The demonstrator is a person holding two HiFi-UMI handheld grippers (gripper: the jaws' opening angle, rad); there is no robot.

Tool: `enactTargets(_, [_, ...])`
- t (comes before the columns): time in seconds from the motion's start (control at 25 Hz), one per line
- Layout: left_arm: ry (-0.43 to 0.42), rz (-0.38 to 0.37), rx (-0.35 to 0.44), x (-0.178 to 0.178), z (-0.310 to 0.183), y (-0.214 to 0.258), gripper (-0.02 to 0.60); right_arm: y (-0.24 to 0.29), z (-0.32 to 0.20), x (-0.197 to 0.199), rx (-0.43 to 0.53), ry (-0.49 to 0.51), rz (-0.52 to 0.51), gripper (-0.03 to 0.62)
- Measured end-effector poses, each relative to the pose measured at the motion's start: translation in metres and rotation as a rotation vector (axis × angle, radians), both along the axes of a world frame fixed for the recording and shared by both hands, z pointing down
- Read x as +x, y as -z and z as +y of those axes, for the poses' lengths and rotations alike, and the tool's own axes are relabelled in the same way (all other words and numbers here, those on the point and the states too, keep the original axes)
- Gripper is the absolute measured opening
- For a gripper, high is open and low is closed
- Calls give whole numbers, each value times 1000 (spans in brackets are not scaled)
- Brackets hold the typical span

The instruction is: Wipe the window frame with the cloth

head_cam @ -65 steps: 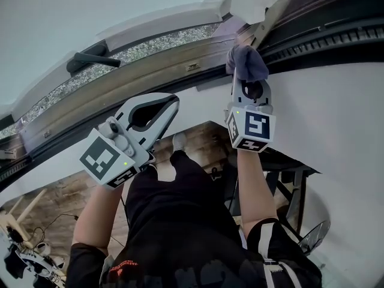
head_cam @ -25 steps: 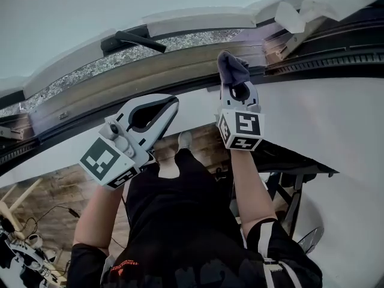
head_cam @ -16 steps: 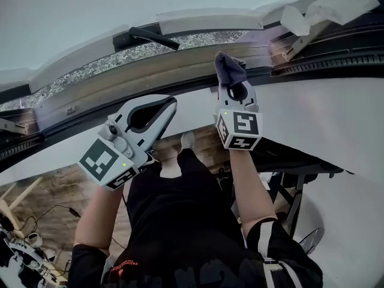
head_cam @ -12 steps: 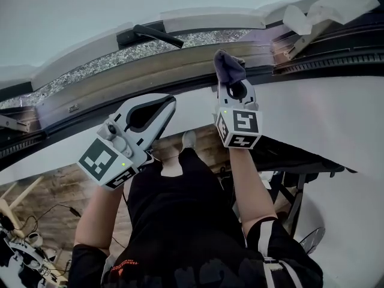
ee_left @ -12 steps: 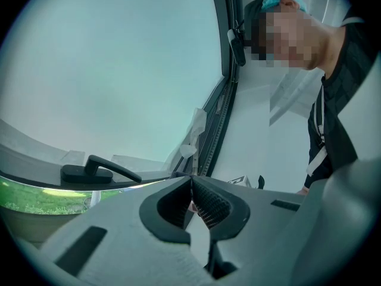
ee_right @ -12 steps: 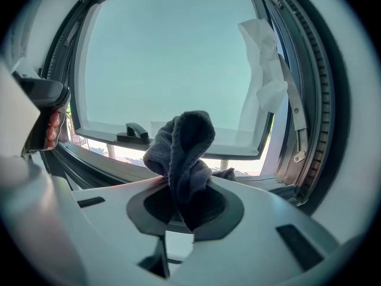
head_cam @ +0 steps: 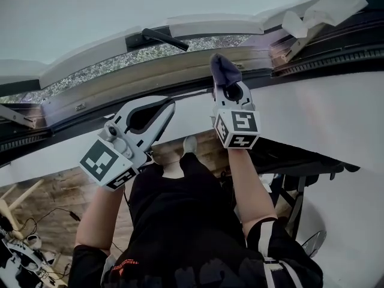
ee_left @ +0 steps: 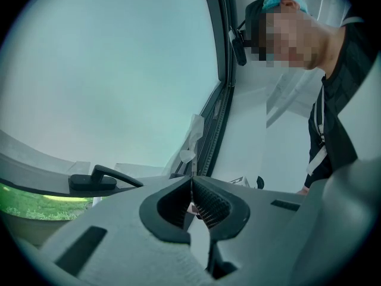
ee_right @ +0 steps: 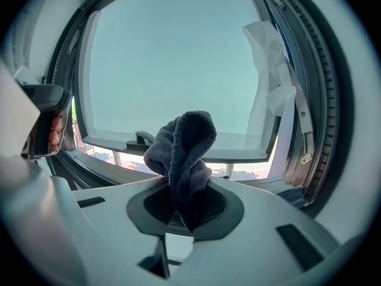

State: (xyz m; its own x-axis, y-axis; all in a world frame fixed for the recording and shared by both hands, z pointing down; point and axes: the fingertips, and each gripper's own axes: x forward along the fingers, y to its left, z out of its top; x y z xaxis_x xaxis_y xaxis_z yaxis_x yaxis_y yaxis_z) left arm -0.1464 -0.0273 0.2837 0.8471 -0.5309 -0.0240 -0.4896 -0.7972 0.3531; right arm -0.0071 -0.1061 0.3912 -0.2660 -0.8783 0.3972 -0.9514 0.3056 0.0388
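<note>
Pinching cloth (ee_right: 183,140): right gripper (ee_right: 181,202), wad bunched past fingertips to rub window frame (head_cam: 126,81)
Left gripper (ee_left: 193,186): fingers pressed together, empty, idle

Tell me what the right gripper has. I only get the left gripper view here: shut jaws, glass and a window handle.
Observer: The right gripper is shut on a dark cloth, which is bunched and sticks up out of its jaws.
Operator: Is it at the frame?
Observer: In the head view the cloth's top overlaps the tan rail of the window frame. I can't confirm actual contact.
Operator: Which side of the handle?
Observer: In the head view it is to the right of the black handle.
</note>
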Motion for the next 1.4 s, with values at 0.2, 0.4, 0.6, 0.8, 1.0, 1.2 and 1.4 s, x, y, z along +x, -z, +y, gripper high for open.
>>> enactTargets(0.2, [17,-3,27,-1,11,14,26,29,7,2,48,16,-51,48])
enactTargets(0.4, [50,-5,54,-1,22,30,26,58,18,-3,80,58,-111,48])
enactTargets(0.6, [87,-21,76,0,37,42,26,86,32,-9,110,123,-154,48])
enactTargets(0.8, [121,-38,82,3,53,49,26,110,46,-8,130,163,-204,48])
enactTargets(1.0, [144,-51,89,12,64,55,26,135,58,2,158,199,-234,48])
enactTargets(1.2, [150,-66,107,26,71,64,26,153,69,22,183,210,-254,48])
enactTargets(1.4, [154,-78,129,40,75,75,26,166,78,40,196,221,-269,48])
